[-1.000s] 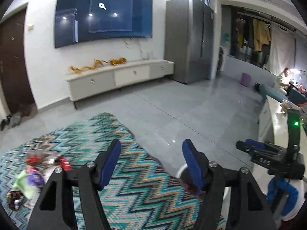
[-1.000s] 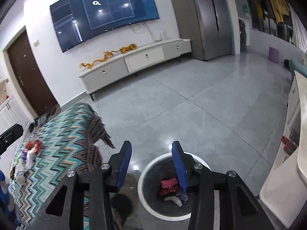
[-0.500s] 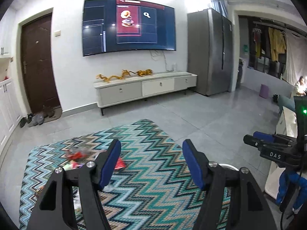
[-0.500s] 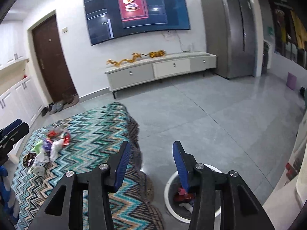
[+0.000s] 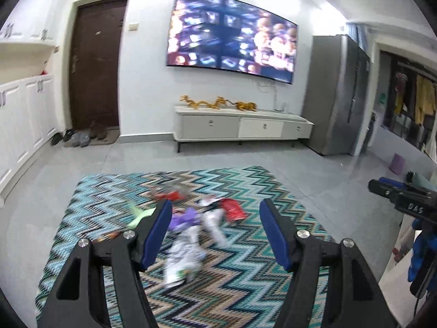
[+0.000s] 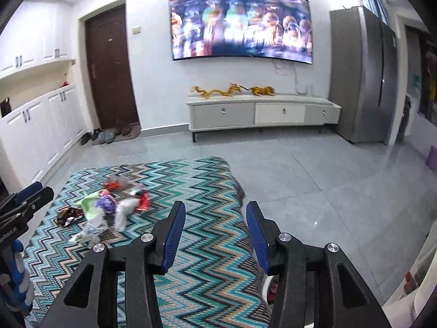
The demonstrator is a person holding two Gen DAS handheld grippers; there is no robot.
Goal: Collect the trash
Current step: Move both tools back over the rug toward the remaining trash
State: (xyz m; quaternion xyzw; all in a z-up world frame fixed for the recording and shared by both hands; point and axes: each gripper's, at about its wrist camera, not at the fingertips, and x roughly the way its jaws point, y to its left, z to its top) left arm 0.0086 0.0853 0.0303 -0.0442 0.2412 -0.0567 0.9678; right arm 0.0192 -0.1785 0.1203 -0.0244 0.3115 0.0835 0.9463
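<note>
One readable label, "DAS", marks the right gripper (image 5: 382,187) beside the rug (image 5: 245,287)

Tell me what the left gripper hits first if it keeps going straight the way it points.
Most likely the pile of wrappers on the zigzag rug: the open left gripper frames it with nothing in between. Blur leaves depth unclear.

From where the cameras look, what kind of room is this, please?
Most likely a home living room: a large television hangs on the wall above a low media cabinet, a zigzag rug covers the tiled floor, and shoes lie by the brown door.
</note>
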